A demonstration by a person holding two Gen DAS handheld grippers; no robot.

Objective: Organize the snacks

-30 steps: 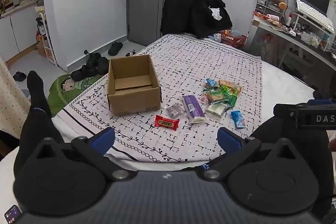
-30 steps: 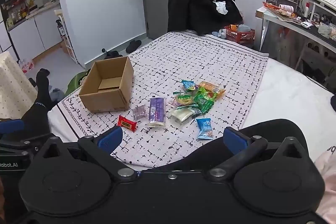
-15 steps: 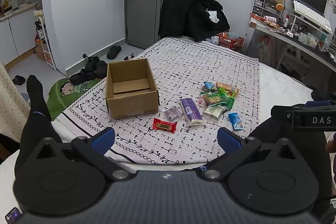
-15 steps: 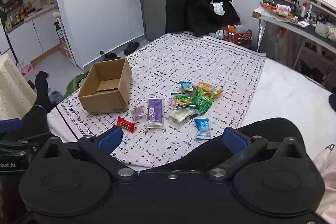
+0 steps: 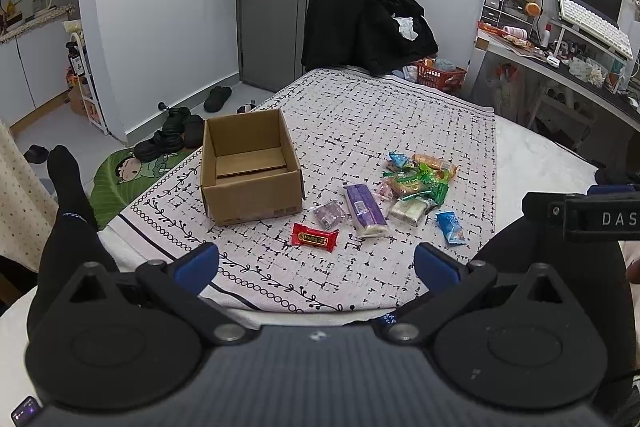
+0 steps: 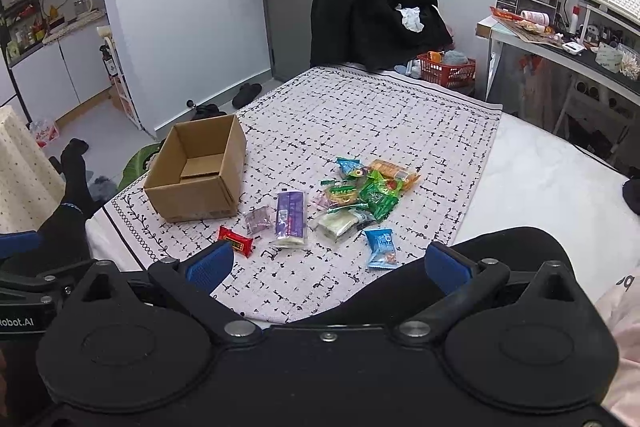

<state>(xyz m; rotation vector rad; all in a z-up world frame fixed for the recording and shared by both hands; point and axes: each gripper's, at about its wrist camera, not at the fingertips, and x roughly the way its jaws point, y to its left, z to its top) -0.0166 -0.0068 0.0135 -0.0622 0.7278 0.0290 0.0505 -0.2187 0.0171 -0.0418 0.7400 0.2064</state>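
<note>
cardboard box (image 5: 250, 167) holds no snacks (image 5: 412, 187).

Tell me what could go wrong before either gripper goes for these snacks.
The green packets overlap in a pile, so one pinch may lift or drag neighbours. The red bar lies flat on soft cloth; fingers may snag fabric. The box is light and open-topped; a bump from the left gripper could shove it toward the edge.
</note>
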